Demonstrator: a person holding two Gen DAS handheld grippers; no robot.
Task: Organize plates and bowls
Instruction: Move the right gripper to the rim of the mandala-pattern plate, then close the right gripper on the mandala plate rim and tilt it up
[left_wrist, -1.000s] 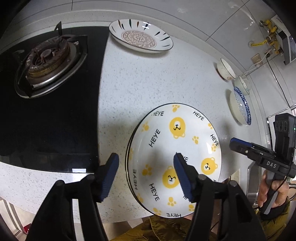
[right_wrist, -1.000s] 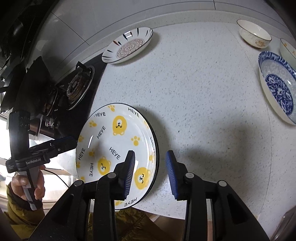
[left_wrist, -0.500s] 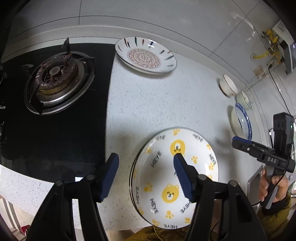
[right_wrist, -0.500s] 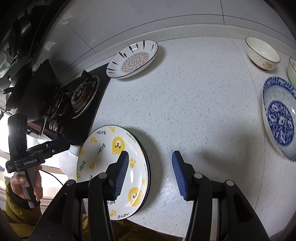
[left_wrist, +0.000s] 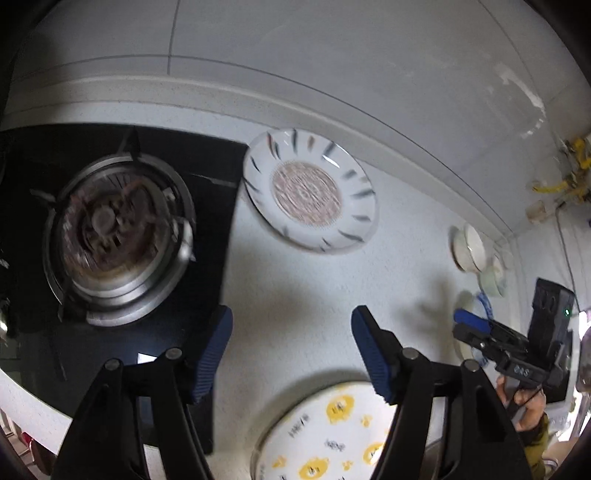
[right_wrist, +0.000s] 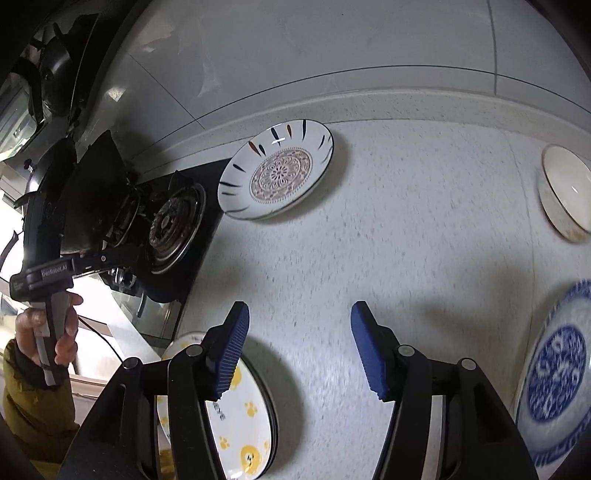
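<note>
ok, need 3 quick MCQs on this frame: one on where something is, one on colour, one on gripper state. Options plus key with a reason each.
1. Where does the plate with the round floral centre lie?
A. on the counter beside the gas burner, near the back wall
B. stacked on the bear-print plates
C. between the right gripper's fingers

2. What colour is the pattern on the plate at the right edge of the right wrist view?
A. green
B. blue
C. red

3. What state is the right gripper in?
A. shut on a bowl
B. shut on nothing
C. open, holding nothing

Key:
1 A: it rests flat on the speckled counter, next to the black hob.
2 B: its centre medallion and rim band are blue on white.
3 C: the blue pads stand wide apart with only counter between them; the bear-print plates sit below the left pad, not gripped.
</note>
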